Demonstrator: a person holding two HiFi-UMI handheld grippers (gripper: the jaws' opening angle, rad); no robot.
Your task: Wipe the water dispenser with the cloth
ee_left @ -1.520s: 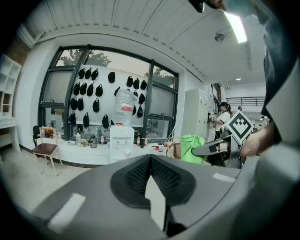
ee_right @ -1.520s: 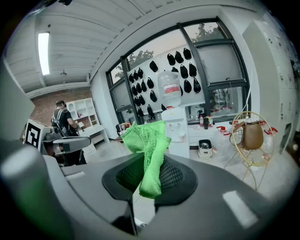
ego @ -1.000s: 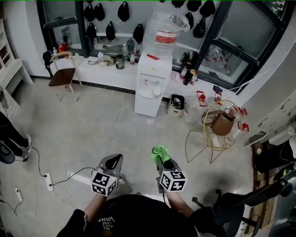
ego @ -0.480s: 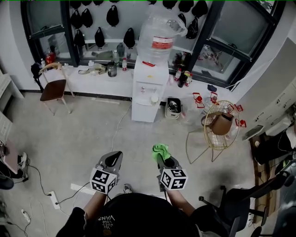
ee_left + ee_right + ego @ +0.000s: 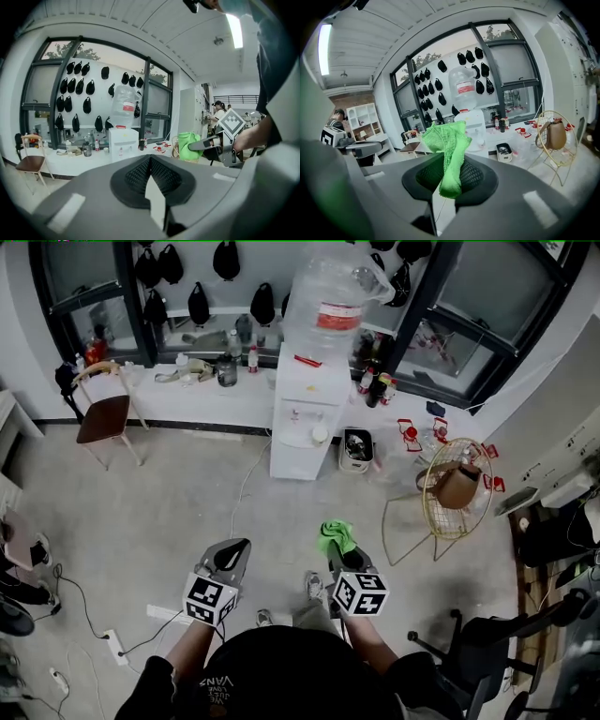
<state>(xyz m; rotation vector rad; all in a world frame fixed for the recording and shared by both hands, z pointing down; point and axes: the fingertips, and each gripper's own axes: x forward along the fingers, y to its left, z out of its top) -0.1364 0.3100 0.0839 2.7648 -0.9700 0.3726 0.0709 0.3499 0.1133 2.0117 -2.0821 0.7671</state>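
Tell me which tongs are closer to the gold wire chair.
Right. The right tongs, gripping the green cloth, sit just left of the gold wire chair in the head view; the left tongs are farther left, on the right tongs' far side.

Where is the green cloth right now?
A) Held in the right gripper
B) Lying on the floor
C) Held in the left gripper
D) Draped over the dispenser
A: the right gripper view shows the cloth pinched in the right gripper, while the left gripper is shut on nothing and the dispenser stands well ahead across the floor.
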